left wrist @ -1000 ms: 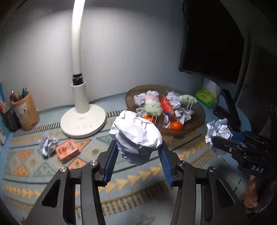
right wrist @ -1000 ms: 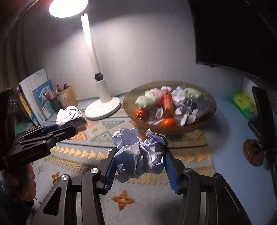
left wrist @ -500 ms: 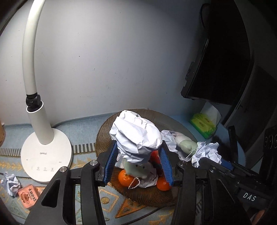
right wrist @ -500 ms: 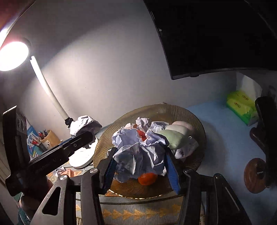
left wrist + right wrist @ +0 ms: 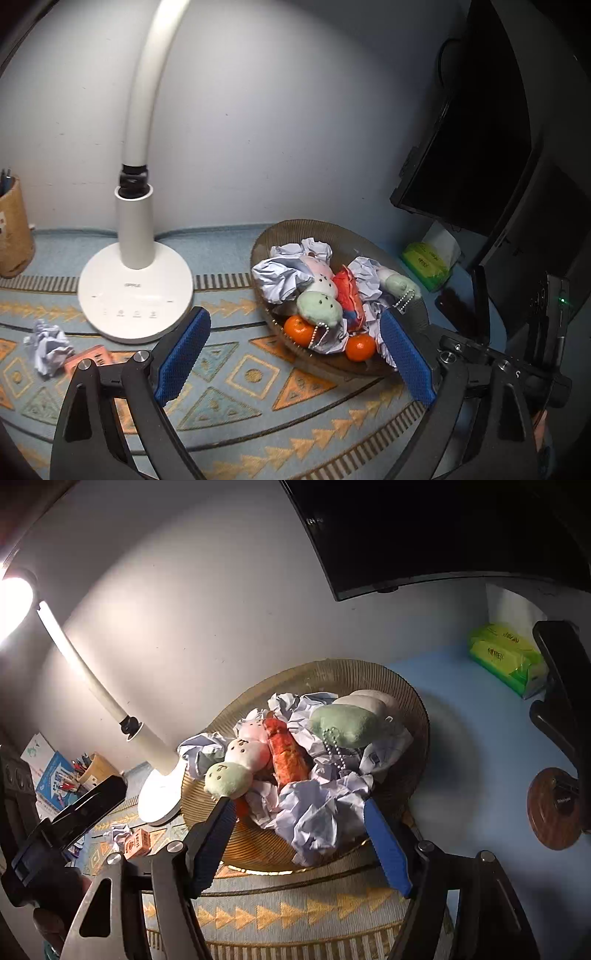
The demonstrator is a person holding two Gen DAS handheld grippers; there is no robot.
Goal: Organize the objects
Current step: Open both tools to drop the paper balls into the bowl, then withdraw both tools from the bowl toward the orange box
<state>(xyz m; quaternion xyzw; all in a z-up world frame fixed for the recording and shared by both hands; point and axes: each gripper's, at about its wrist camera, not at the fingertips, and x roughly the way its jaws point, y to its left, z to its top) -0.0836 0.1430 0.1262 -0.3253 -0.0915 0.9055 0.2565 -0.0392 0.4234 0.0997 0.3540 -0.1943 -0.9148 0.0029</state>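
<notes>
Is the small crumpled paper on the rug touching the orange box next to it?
Cannot tell. In the left wrist view the crumpled paper overlaps the orange box; no gap shows, but contact is unclear.

left claw [image 5: 295,354] points forward and down, its blue pads spread wide with nothing between them; its jaws have just been opening. right claw [image 5: 299,830] also tilts down, its jaws just opening too, pads standing clear on either side. a hand [image 5: 51,919] grips the left claw's handle.
</notes>
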